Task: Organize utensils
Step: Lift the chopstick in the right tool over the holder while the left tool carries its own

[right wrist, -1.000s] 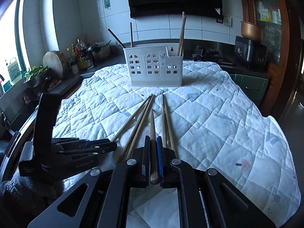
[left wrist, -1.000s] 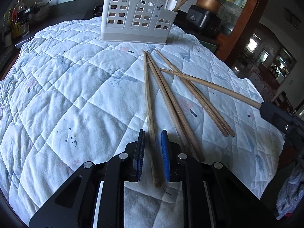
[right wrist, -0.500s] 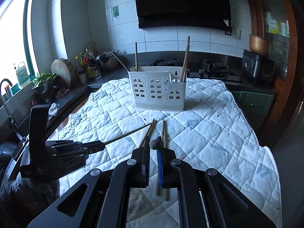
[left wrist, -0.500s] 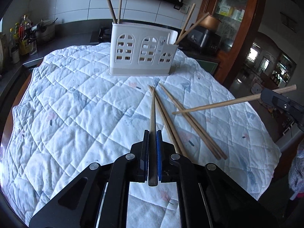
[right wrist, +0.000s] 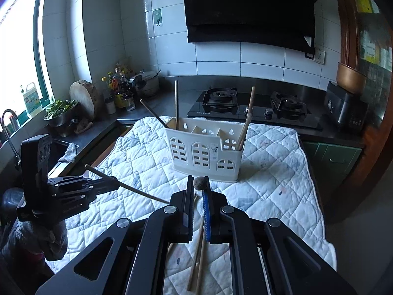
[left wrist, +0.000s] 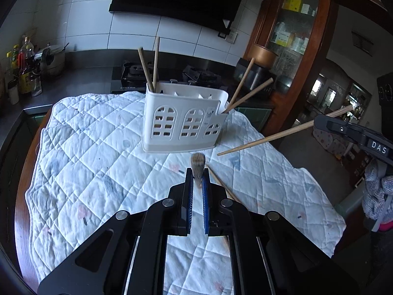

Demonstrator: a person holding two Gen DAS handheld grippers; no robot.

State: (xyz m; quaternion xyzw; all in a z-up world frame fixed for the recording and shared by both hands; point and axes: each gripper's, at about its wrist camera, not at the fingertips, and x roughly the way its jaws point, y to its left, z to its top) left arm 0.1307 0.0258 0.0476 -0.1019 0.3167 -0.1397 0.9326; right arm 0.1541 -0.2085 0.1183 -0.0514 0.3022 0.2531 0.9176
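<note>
Chopstick point(left wrist: 198, 166) sits clamped between the blue pads of the left gripper point(left wrist: 197, 179), its butt end poking out above the fingertips and seen end-on in the left wrist view; in the right wrist view the same stick point(right wrist: 142, 192) runs through that gripper point(right wrist: 108, 184) and out both sides, lifted clear of the quilt point(left wrist: 98, 147). A second chopstick point(right wrist: 199, 183) is pinched the same way in the right gripper point(right wrist: 198, 189), its dark round end standing just above the fingertips; from the left wrist view it point(left wrist: 282, 134) slants across the air over the quilt's right edge, gripped by the right gripper point(left wrist: 326, 123) near its upper end. Both sets of jaws are closed tight on their sticks. Two loose chopsticks point(right wrist: 197, 258) lie on the quilt near its front edge, under the right gripper. The white utensil holder point(left wrist: 184, 125) stands upright toward the back edge of the quilt, well apart from both grippers, with a pair of chopsticks point(left wrist: 149, 66) in its left end compartment and another pair point(left wrist: 245, 91) leaning out of its right end compartment. A knitted glove point(left wrist: 378, 191) covers the hand behind the right gripper.
</note>
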